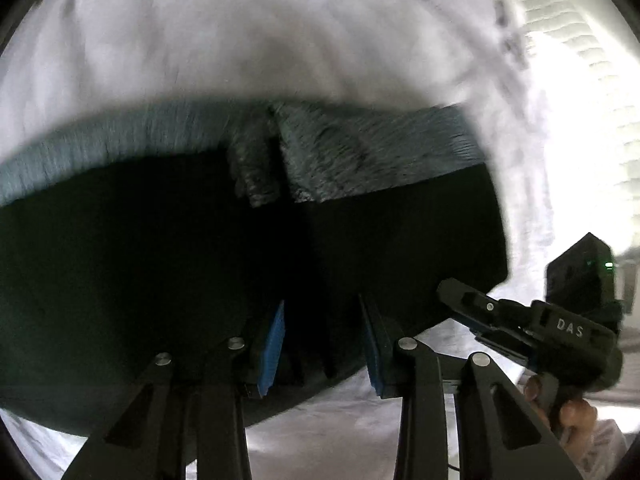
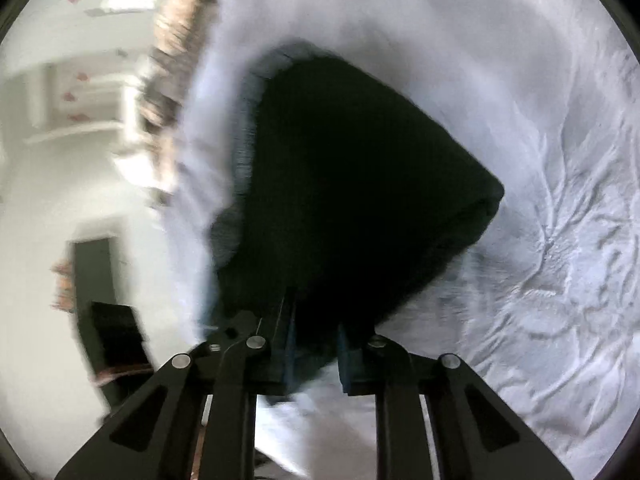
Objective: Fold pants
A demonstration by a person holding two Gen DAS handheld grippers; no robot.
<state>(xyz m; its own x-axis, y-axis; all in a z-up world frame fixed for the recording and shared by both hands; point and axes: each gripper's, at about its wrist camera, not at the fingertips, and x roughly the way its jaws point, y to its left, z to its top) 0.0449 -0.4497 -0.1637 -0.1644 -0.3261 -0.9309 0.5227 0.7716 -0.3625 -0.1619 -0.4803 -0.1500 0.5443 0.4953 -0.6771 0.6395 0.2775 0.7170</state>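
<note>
Dark pants (image 1: 160,280) on white sheet (image 1: 240,40), clamped by left gripper (image 1: 324,344); right gripper (image 2: 316,356) pinching edge.

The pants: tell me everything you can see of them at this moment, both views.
The pants are very dark, soft-looking fabric with a grey ribbed waistband along the far edge. They lie folded on a wrinkled white sheet. The left gripper has dark cloth between its blue pads at the near edge; the right gripper straddles another edge, at a corner. Motion blur hides finer detail.
</note>
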